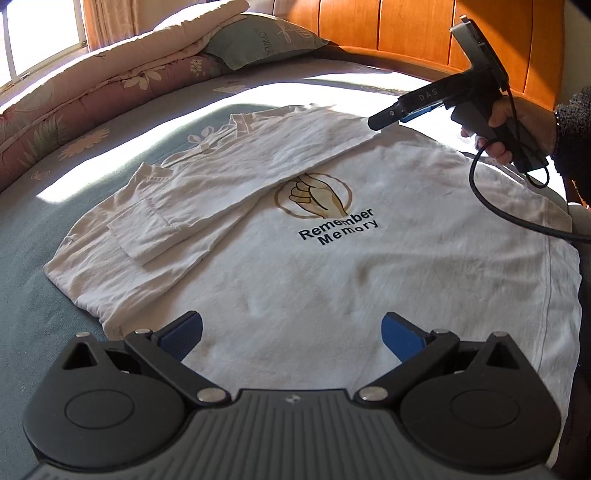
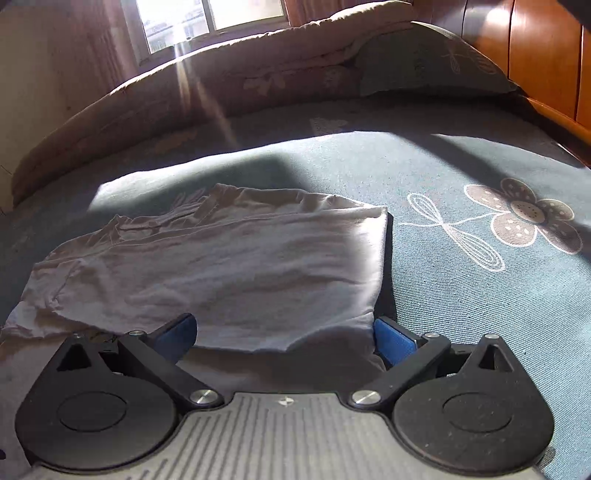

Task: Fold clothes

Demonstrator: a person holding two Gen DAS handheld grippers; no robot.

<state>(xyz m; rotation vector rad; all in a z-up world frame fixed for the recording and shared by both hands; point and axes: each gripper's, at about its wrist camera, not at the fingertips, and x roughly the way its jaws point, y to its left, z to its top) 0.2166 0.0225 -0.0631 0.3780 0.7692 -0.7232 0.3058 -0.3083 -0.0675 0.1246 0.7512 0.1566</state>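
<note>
A white T-shirt (image 1: pixel 332 280) printed "Remember Memory" lies flat on the blue-green floral sheet (image 1: pixel 22 236). Its far side and a sleeve (image 1: pixel 155 218) are folded over toward the print. My left gripper (image 1: pixel 291 332) is open just above the near hem, with nothing between its fingers. A hand holds my right gripper (image 1: pixel 380 120) at the far corner of the folded flap. In the right wrist view that gripper (image 2: pixel 284 336) is open, and the edge of the folded flap (image 2: pixel 240 266) lies between and ahead of its fingers.
A rolled quilt (image 1: pixel 92 85) and a pillow (image 1: pixel 258 40) lie along the far side of the bed. A wooden headboard (image 1: pixel 369 26) runs on the right. A black cable (image 1: pixel 491 203) hangs from the right gripper over the shirt. A window (image 2: pixel 207 18) lets sun in.
</note>
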